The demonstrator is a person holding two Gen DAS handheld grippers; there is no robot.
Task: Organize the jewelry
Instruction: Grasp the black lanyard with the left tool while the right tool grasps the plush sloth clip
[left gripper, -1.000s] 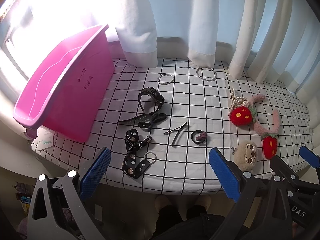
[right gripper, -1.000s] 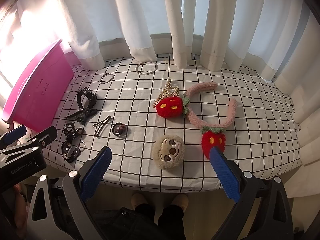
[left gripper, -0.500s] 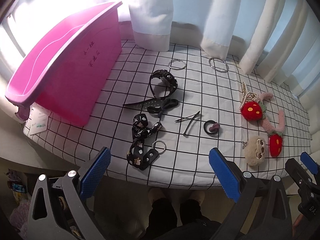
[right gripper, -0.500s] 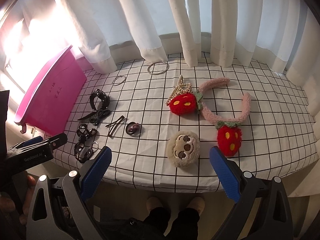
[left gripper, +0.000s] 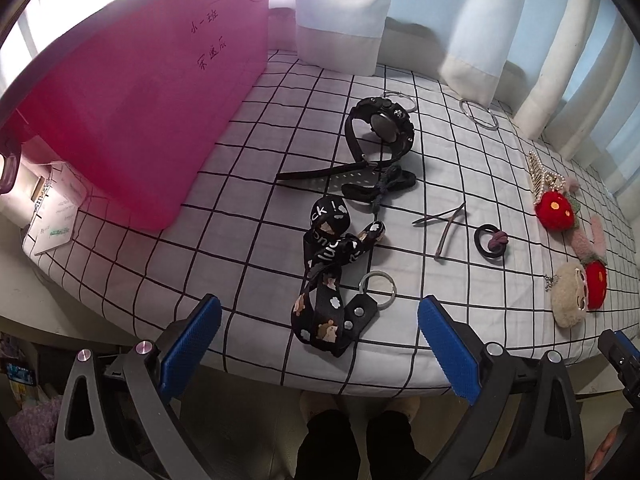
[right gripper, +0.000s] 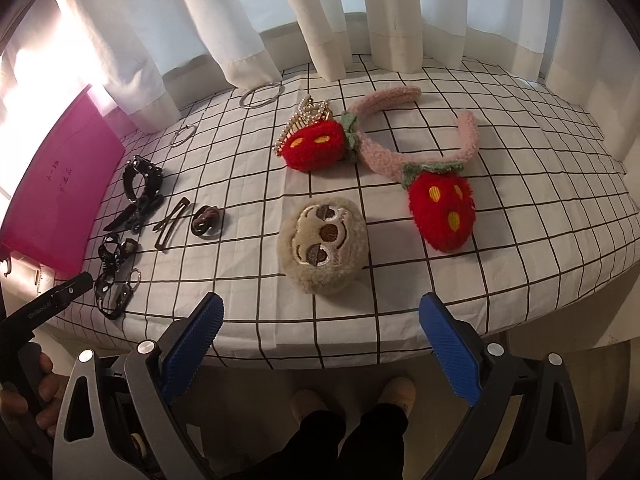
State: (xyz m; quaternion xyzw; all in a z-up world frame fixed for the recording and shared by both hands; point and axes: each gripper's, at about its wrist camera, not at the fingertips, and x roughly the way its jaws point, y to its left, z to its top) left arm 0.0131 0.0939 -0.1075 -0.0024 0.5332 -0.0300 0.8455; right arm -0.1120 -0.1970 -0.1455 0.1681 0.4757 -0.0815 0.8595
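At the lower centre of the left wrist frame, the patterned black lanyard (left gripper: 330, 276) is found between the empty, wide-apart jaws of the left gripper (left gripper: 318, 350), its long axis running up-frame; the right gripper (right gripper: 318, 350), likewise parted, is aimed at the sloth plush (right gripper: 324, 250).

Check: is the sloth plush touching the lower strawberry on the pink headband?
Apart. In the right wrist view, bare checked cloth shows between the sloth plush and the lower strawberry. In the left wrist view they overlap, so it cannot settle it.
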